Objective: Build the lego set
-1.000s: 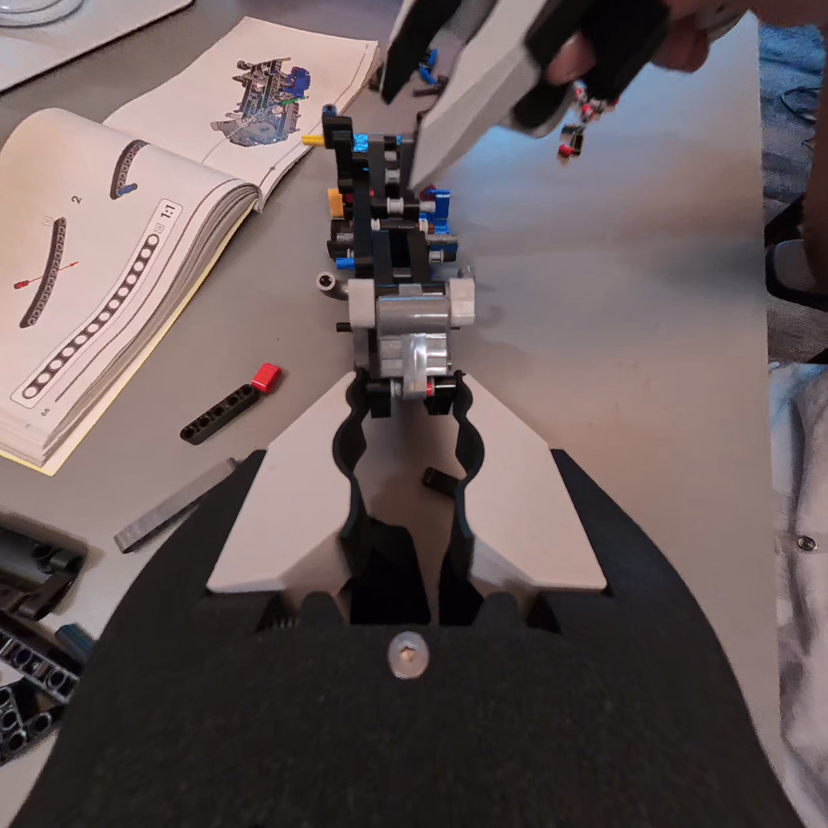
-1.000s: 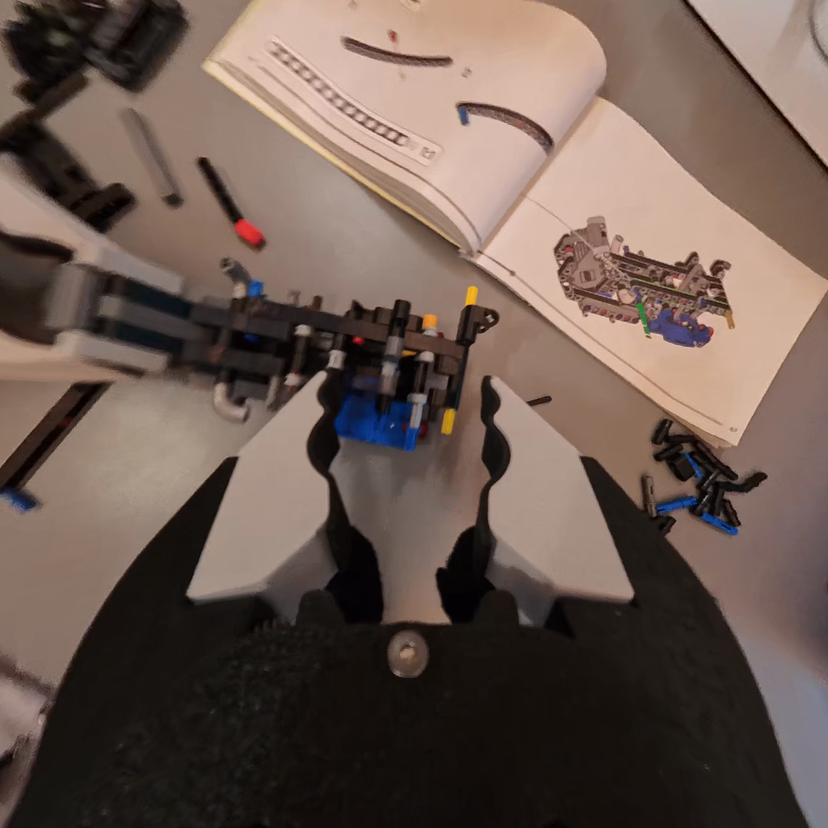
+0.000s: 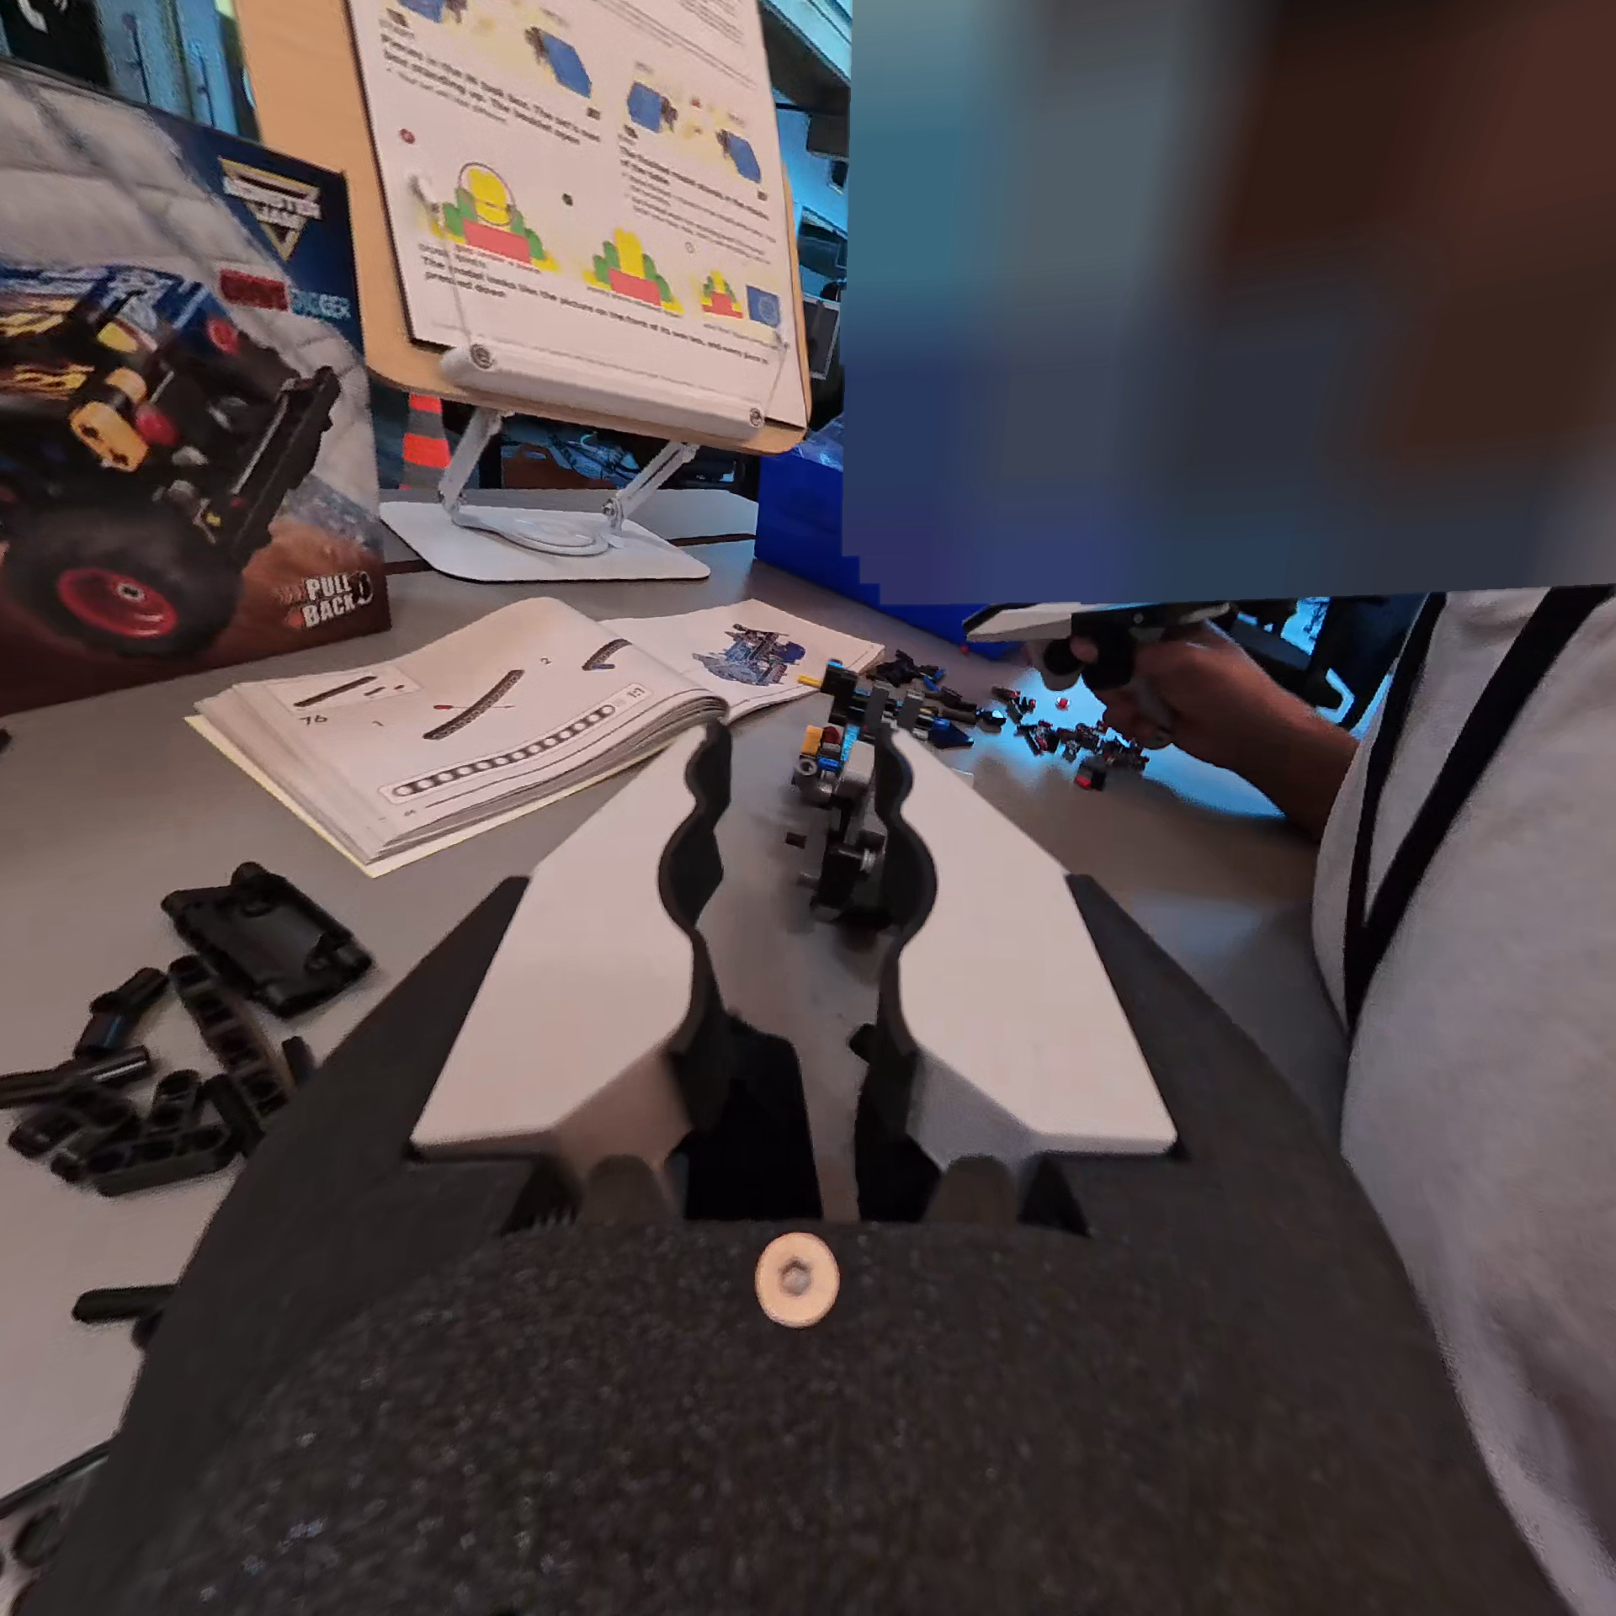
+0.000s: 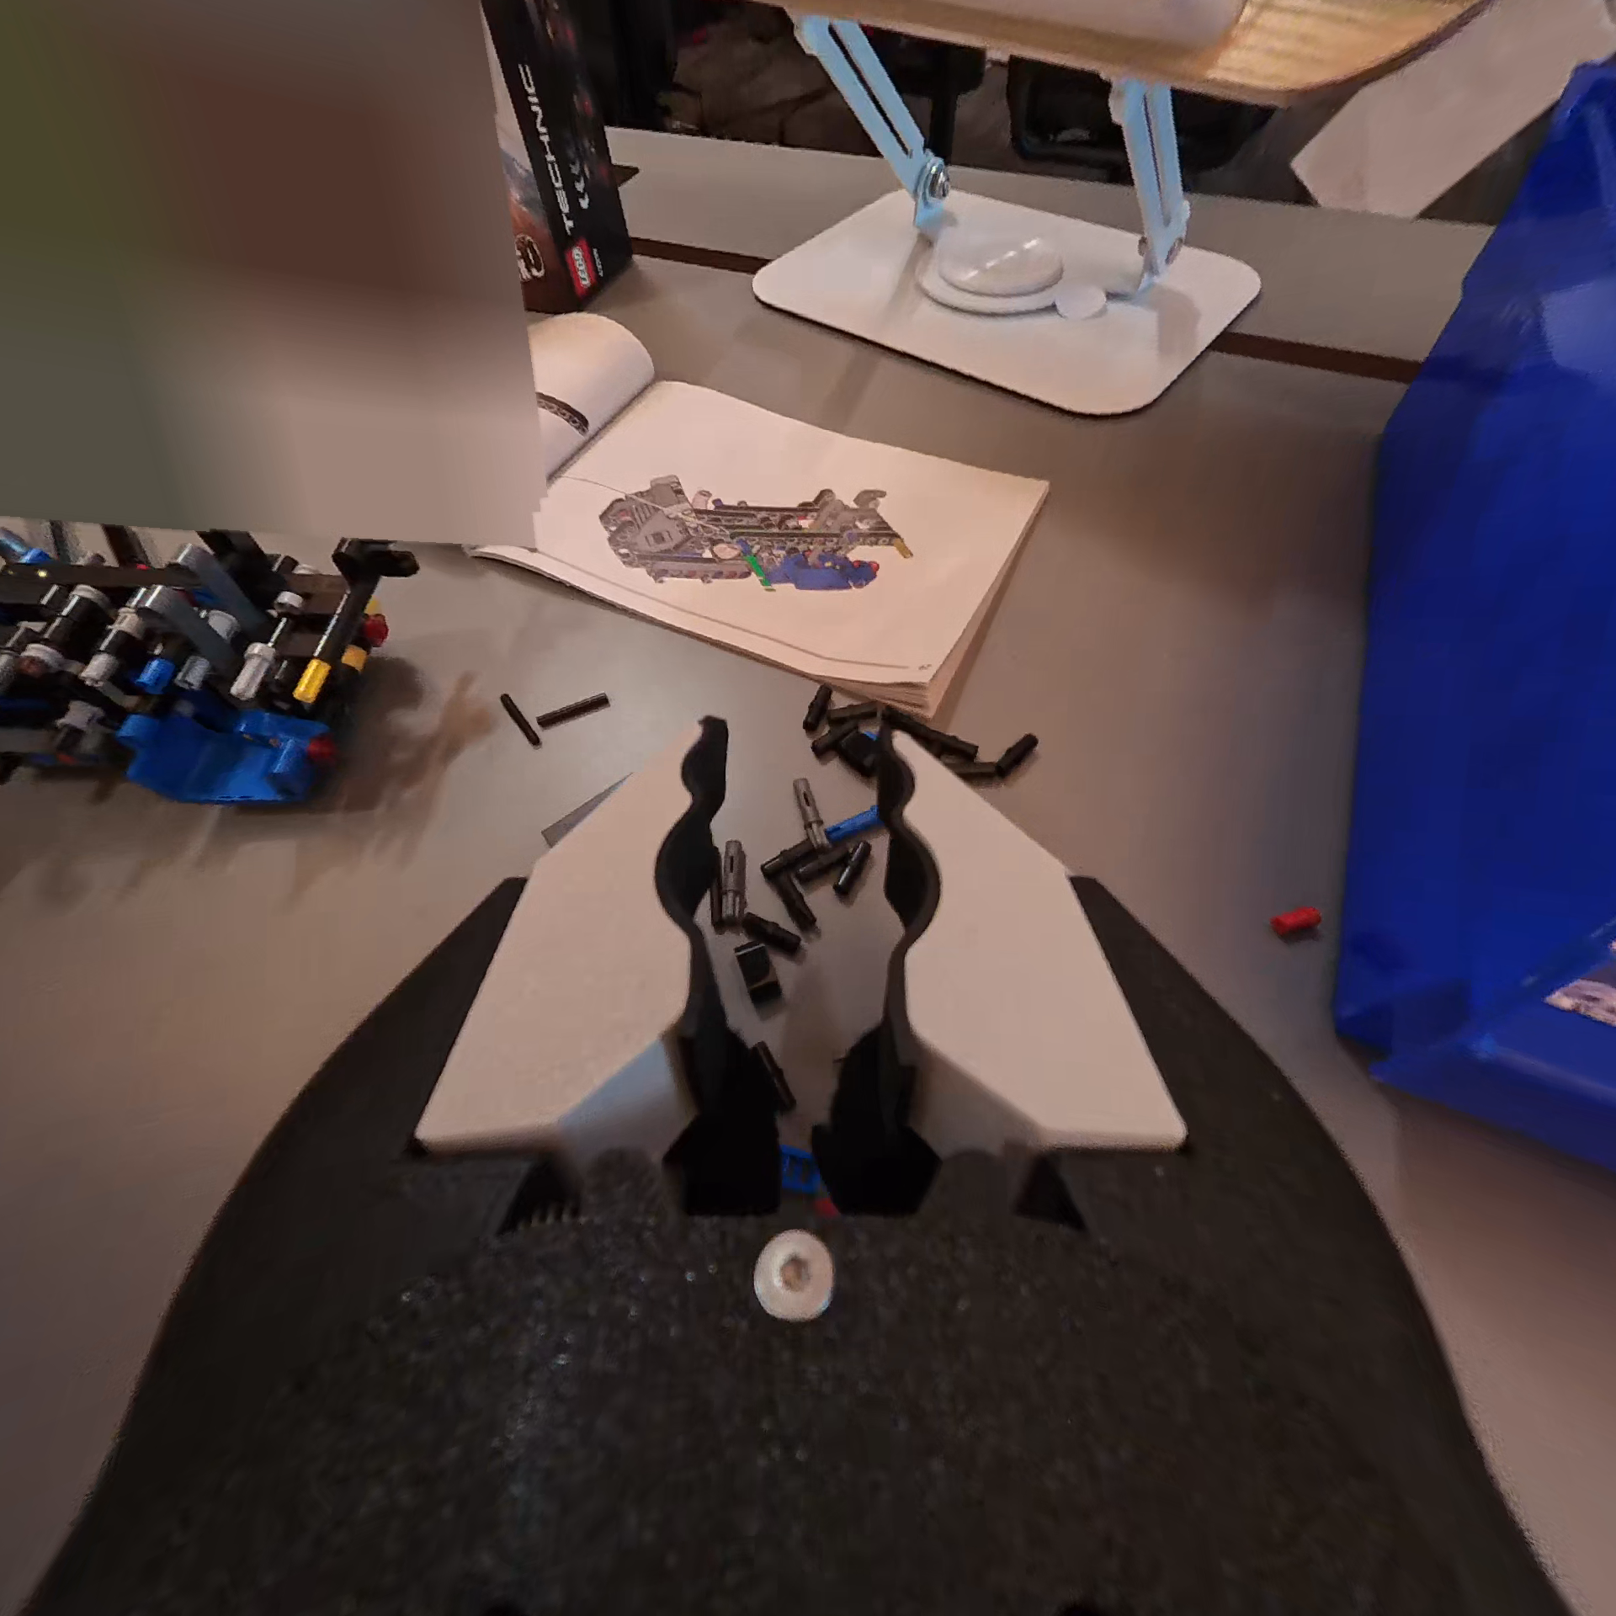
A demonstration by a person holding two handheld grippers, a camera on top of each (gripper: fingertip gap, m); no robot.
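A grey table is seen in both views, with an open instruction booklet lying on it beside the half-built model. Only the left wrist view shows the printed set box standing at the far left, the sheet held on a stand, and a heap of black parts near the table edge; the person's hand gripping the other tool is also seen there. Only the right wrist view shows the blue bin at the right, a lone red piece beside it, and a scatter of small black pins in front of the booklet. In the left wrist view the left gripper is held with a moderate gap between its fingers, nothing clamped; the model's grey end lies just inside the right finger, and contact cannot be told. The right gripper is likewise parted and empty, hovering above loose pins, well apart from the model.
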